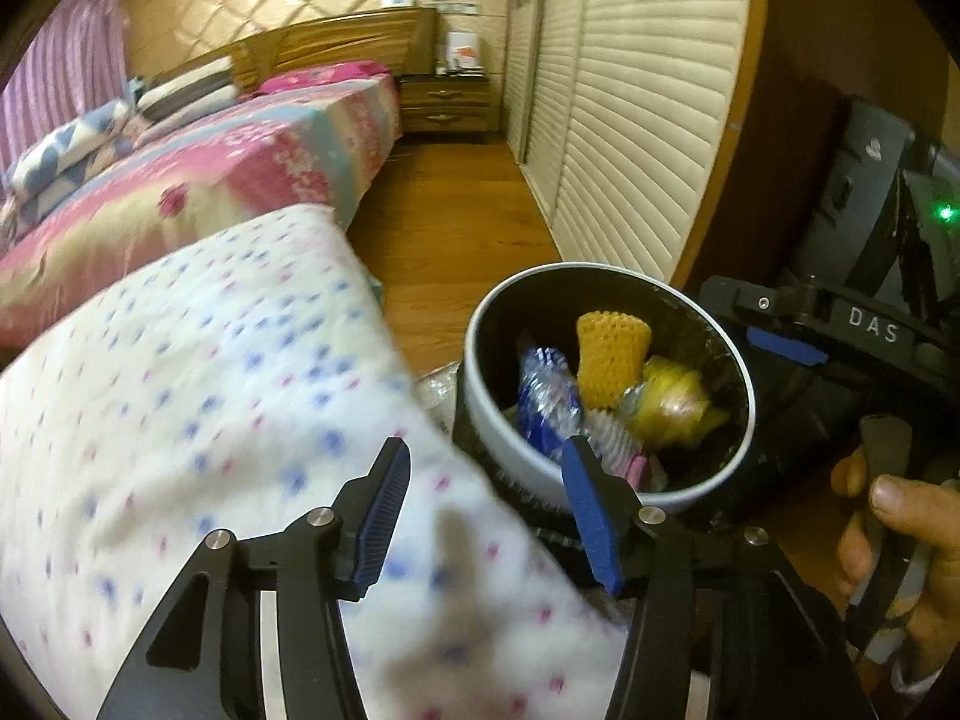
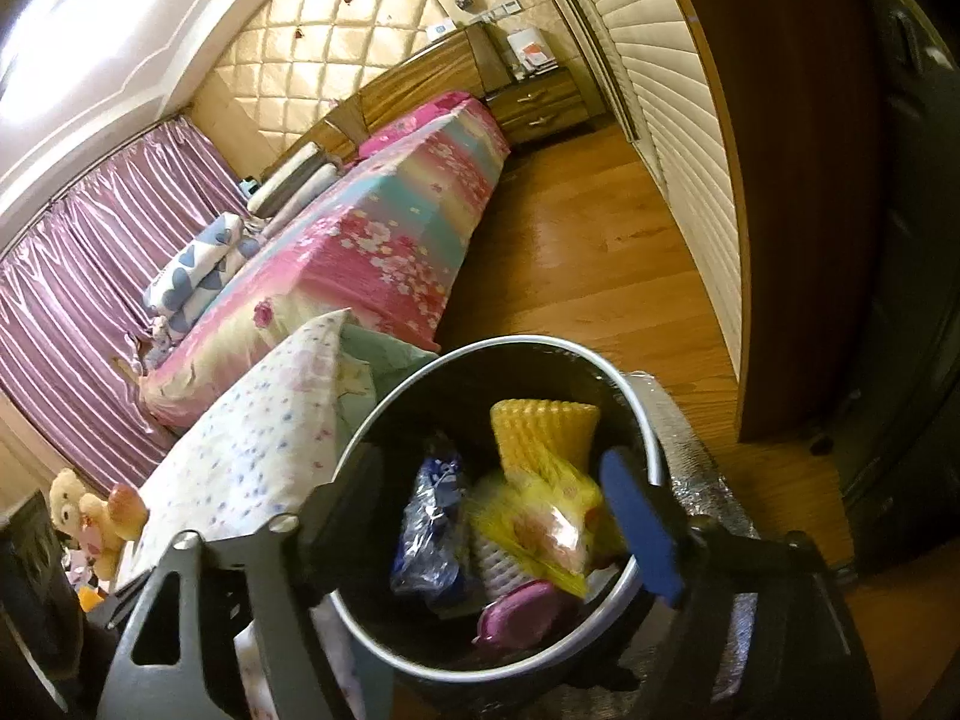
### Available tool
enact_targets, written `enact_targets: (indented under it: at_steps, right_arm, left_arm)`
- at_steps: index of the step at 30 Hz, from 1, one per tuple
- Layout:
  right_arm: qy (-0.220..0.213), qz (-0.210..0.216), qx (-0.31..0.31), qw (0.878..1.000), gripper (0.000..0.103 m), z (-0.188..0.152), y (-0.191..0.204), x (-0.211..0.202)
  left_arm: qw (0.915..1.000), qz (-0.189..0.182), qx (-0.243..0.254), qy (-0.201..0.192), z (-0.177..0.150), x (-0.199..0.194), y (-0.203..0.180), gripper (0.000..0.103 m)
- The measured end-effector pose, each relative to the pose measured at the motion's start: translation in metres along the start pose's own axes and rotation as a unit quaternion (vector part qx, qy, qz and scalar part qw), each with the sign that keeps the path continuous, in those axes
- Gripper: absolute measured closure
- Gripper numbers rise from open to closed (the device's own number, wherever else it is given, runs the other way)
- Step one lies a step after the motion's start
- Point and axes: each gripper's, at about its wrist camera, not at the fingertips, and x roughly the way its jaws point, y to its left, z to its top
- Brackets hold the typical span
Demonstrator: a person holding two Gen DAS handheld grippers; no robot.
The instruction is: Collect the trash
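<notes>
A: Your left gripper [image 1: 483,483] has its jaws apart and empty over the dotted quilt [image 1: 198,396]; your right gripper [image 2: 480,516] gapes empty above the bin [image 2: 651,450].

B: And the trash?

A: Inside: yellow foam net [image 2: 543,432], blue wrapper [image 1: 543,396]. A low right finger could tip the bin. Only the left view shows your hand [image 1: 900,546]; only the right shows the teddy [image 2: 90,516].

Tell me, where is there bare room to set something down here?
The wood floor between the floral bed and the slatted wardrobe doors is bare. The trash bin is crowded with wrappers, and the dotted quilt presses against it.
</notes>
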Motion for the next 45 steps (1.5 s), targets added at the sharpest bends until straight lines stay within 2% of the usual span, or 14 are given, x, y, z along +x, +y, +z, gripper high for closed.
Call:
enact_targets:
  at_steps: [3,8,18,21,26,27,29,31,33,39,45]
  right_arm:
    - [0.003,0.002,-0.005,1.000,0.023,-0.004,0.006,-0.003]
    - [-0.004,0.009,-0.008,1.000,0.023,-0.015,0.018,-0.017]
    - [-0.017,0.036,-0.033,0.999,0.017,-0.065,0.051,-0.051]
    - [-0.028,0.034,-0.052,0.998,0.017,-0.074,0.062,-0.062]
    - [-0.072,0.030,-0.103,0.992,0.016,-0.079,0.091,-0.089]
    - [-0.091,0.032,-0.117,0.988,0.009,-0.078,0.099,-0.099]
    - [-0.119,0.038,-0.132,0.983,0.000,-0.078,0.107,-0.113]
    - [-0.149,0.038,-0.150,0.977,0.000,-0.084,0.114,-0.126]
    - [-0.158,0.033,-0.163,0.973,0.000,-0.090,0.119,-0.128]
    - [-0.143,0.032,-0.173,0.974,0.000,-0.114,0.119,-0.112]
    - [-0.142,0.019,-0.193,0.971,0.000,-0.127,0.122,-0.102]
  left_arm:
    - [0.9998,0.001,-0.019,-0.009,-0.014,-0.018,0.008,0.050]
    - [0.9977,0.008,-0.059,-0.033,-0.040,-0.054,0.021,0.043]
    - [0.9897,0.035,-0.108,-0.086,-0.092,-0.114,0.043,0.037]
    - [0.9871,0.045,-0.113,-0.104,-0.104,-0.129,0.044,0.035]
    - [0.9814,0.059,-0.113,-0.144,-0.113,-0.161,0.044,0.033]
    - [0.9797,0.065,-0.111,-0.154,-0.115,-0.167,0.043,0.031]
    - [0.9731,0.085,-0.113,-0.182,-0.123,-0.184,0.043,0.010]
    - [0.9635,0.112,-0.119,-0.212,-0.135,-0.199,0.041,0.001]
    - [0.9575,0.133,-0.120,-0.226,-0.145,-0.204,0.039,0.001]
    - [0.9510,0.173,-0.111,-0.231,-0.168,-0.200,0.028,0.001]
    - [0.9497,0.188,-0.102,-0.229,-0.173,-0.195,0.020,0.001]
